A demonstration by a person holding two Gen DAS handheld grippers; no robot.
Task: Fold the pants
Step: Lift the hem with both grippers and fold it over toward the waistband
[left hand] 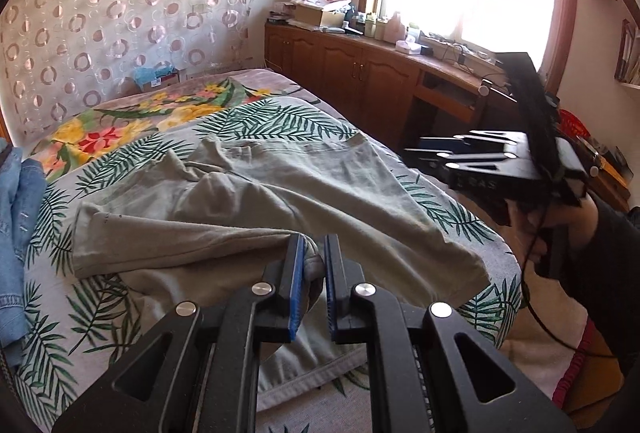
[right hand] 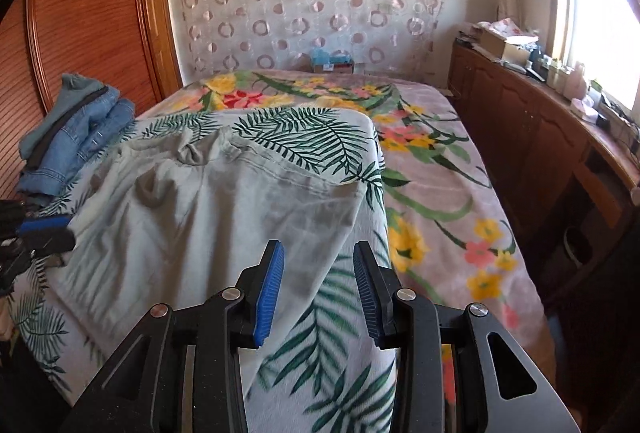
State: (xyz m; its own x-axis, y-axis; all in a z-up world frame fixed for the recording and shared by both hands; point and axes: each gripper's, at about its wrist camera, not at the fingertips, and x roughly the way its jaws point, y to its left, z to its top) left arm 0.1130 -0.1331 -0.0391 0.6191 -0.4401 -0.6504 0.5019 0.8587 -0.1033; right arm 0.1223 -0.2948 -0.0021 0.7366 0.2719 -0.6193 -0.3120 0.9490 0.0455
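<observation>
Sunlit bedroom, with a leaf-print sheet [right hand: 320,137] spread over a floral blanket [right hand: 440,193] on the bed. Grey-green pants [left hand: 248,193] lie rumpled across that sheet, waistband toward the far wall. At the near edge the left gripper [left hand: 311,273] pinches a fold of the pants' fabric — jaws nearly together. Over the sheet's edge, the right gripper [right hand: 318,287] stands parted and holds nothing. Folded jeans [right hand: 76,137] sit stacked beside the wooden wardrobe [right hand: 92,13].

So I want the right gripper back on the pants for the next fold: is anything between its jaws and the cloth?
Nothing visible. The right gripper hangs open just above the grey pants, with only bare cloth and leaf-print sheet beneath. The left gripper, off to the side, is shut on the pants.
</observation>
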